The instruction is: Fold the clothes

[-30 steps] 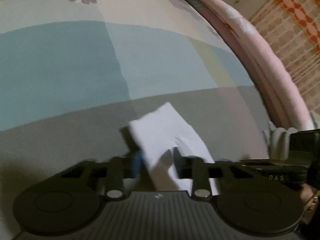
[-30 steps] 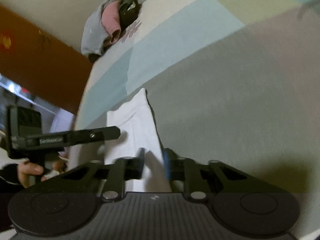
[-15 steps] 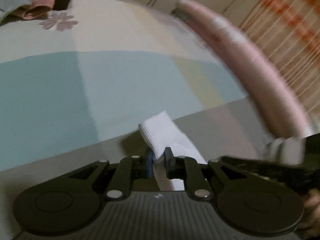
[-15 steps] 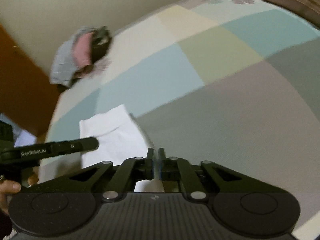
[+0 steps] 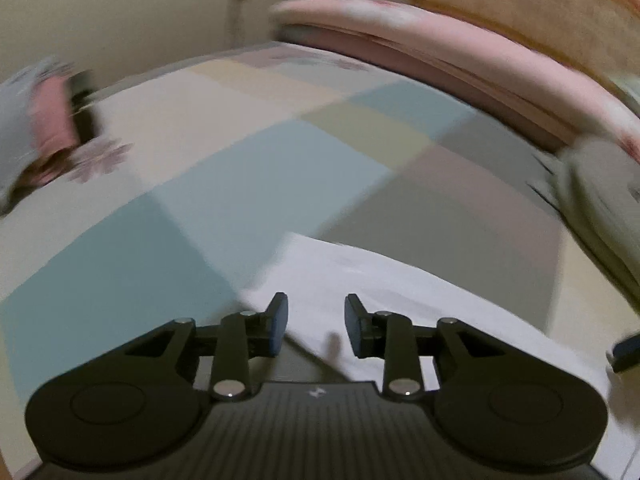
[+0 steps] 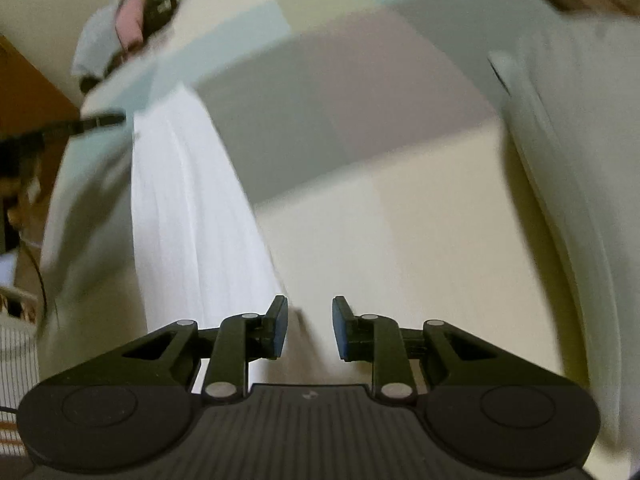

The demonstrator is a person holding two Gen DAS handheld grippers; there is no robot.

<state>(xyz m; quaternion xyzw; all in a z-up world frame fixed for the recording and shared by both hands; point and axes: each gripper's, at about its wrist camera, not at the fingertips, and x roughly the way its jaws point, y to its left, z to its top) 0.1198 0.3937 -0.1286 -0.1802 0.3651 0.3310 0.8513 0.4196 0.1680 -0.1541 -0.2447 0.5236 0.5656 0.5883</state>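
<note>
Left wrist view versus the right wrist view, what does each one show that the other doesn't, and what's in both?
Only the left wrist view shows the long pink bolster along the far edge of the bed. Only the right wrist view shows the brown wooden panel beside the bed. Both show the white garment lying flat on the patchwork bedcover, the blurred pile of clothes at its far end, and a pale cloth at the right. Each camera's own fingers are opening with nothing between them.
</note>
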